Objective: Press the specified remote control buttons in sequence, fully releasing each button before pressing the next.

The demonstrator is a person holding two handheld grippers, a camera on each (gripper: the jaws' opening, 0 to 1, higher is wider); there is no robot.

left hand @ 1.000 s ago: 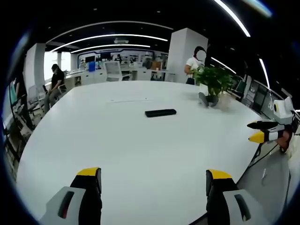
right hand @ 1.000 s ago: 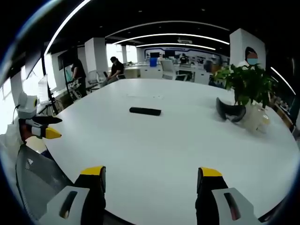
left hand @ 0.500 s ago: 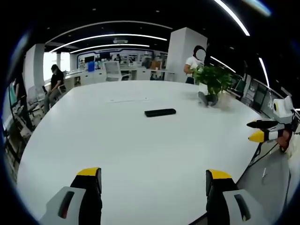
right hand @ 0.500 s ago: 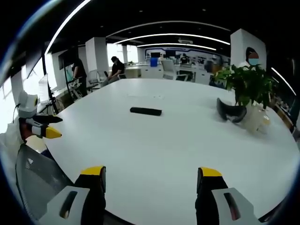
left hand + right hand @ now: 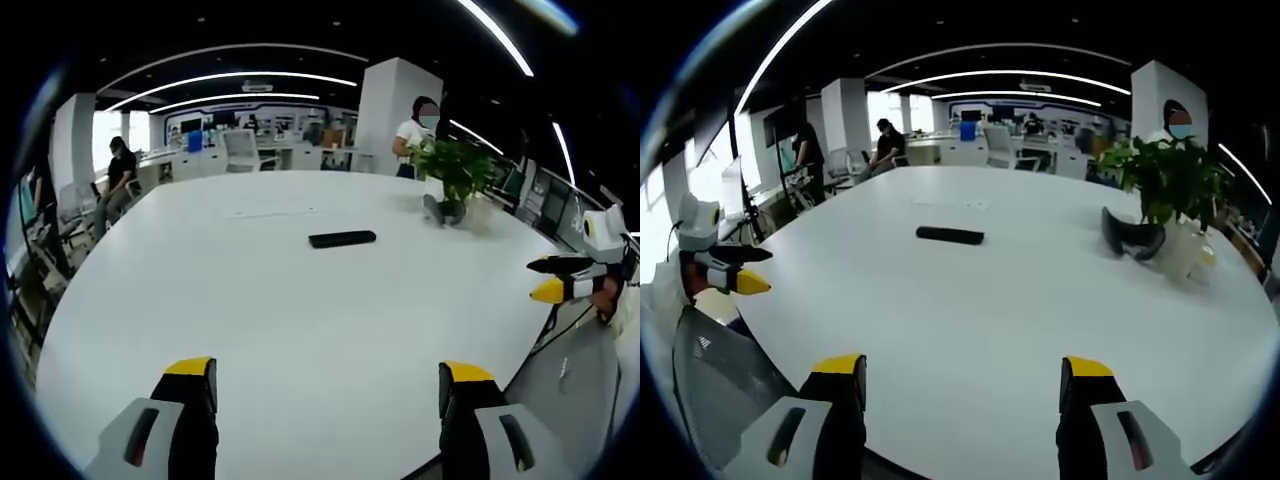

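The left gripper and right gripper are hovering with fingers spread wide, holding nothing. The black remote control is lying well ahead of both on the white table.

You have bare table all the way to the remote; only the potted plant crowds its far side.

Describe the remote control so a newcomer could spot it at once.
Start at the big white table. Toward its far half, left of the potted plant, lies the remote control. It is a slim black bar lying flat, alone on bare tabletop, the only dark thing there.
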